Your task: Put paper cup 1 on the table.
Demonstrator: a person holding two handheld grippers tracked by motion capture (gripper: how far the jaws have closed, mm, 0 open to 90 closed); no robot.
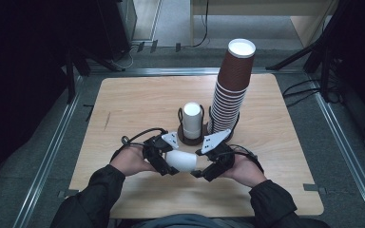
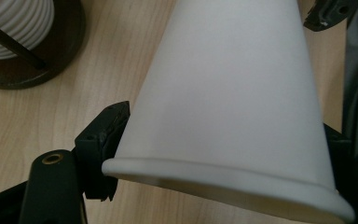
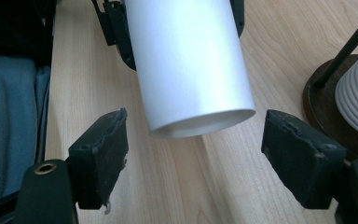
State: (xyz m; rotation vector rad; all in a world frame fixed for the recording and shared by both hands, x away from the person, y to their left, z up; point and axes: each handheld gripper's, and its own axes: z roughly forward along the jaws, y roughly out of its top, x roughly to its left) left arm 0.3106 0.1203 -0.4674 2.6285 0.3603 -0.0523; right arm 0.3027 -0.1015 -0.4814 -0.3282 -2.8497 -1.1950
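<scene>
The left gripper point(image 1: 164, 159) is clenched on the white cup point(image 1: 181, 160) near its rim, holding it sideways above the table's point(image 1: 133, 104) near middle. The right gripper point(image 3: 196, 158) stands released around its narrow base. The cup looks light and crushable; grip gently near the stiffer rim or base.

On a wooden table point(image 1: 138, 104), the left gripper point(image 1: 164, 164) holds a white paper cup point(image 1: 181, 161) lying sideways, with the right gripper point(image 1: 204, 167) just beside the cup's other end. Behind them a short stack of white cups point(image 1: 192, 120) stands on a dark round base point(image 1: 190, 137), and next to it rises a tall, leaning stack of brown cups point(image 1: 231, 90).
</scene>
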